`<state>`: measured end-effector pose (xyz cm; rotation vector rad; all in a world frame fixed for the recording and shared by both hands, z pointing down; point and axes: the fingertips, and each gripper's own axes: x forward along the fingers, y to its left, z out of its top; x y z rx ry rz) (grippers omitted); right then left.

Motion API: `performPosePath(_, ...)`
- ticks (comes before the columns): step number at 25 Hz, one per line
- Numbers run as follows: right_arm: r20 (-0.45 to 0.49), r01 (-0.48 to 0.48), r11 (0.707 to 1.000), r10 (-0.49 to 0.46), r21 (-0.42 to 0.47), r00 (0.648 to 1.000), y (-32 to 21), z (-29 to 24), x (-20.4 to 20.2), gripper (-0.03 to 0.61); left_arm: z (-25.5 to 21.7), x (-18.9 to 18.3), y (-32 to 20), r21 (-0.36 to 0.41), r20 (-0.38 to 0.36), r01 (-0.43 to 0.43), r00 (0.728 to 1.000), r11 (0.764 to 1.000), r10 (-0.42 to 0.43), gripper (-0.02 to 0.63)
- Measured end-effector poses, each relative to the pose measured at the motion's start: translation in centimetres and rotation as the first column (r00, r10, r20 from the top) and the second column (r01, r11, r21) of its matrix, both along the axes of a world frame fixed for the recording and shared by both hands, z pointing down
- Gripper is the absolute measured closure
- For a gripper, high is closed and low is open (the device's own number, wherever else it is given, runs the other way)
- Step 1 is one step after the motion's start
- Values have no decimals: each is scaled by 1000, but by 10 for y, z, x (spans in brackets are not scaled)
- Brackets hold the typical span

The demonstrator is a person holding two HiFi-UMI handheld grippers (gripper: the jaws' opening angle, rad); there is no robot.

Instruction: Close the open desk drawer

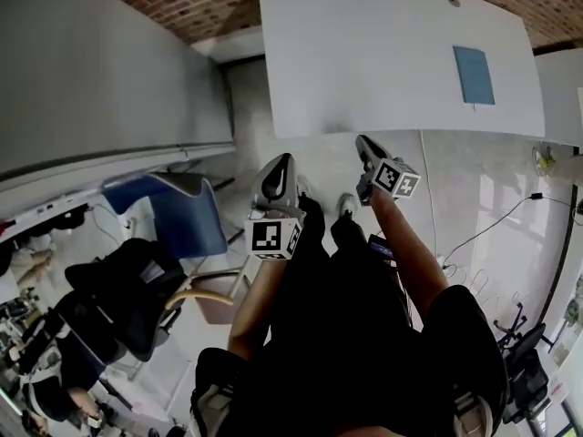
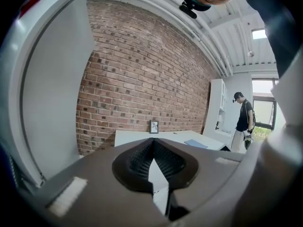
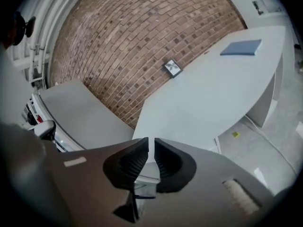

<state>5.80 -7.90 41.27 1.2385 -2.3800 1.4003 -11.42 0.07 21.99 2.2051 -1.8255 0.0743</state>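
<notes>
A white desk (image 1: 364, 62) stands ahead of me against a brick wall, with a blue notebook (image 1: 474, 74) on top. I cannot make out an open drawer in any view. My left gripper (image 1: 282, 160) hovers in the air short of the desk's near edge, jaws shut with nothing in them. My right gripper (image 1: 362, 140) is raised just short of that edge. In the left gripper view the gripper (image 2: 153, 140) points level at the desk (image 2: 137, 137). In the right gripper view the gripper (image 3: 151, 140) shows a narrow empty gap, above the desk (image 3: 213, 89) and notebook (image 3: 241, 47).
A blue chair (image 1: 178, 212) and a black chair (image 1: 127, 289) stand at my left, under a grey partition (image 1: 91, 71). Cables (image 1: 492, 226) trail over the floor at right. A small picture frame (image 3: 172, 68) leans on the brick wall. A person (image 2: 244, 119) stands far right.
</notes>
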Motion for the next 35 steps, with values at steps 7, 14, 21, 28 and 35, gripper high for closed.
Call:
performPosePath(7,-96,57,984,-41,171,995,-8,-88,5,541,-38,-6,3,39,41,-3,999,999,1,597)
performPosePath(14,-230,154,904,-64,399,971,-6,-187,2,572,-83,0,5,119,71,-9,998,993,1,598)
performPosePath(21,-302,245,816,-91,524,949,21,-258,3,574,-118,13,15,172,92,-2,996,985,-14,598)
performPosePath(28,-307,272,797,-115,539,945,41,-267,6,575,-126,19,18,197,110,-8,994,980,-14,598)
performPosePath(35,-306,284,805,-135,520,942,49,-260,5,575,-130,28,18,205,104,-16,995,979,-5,598)
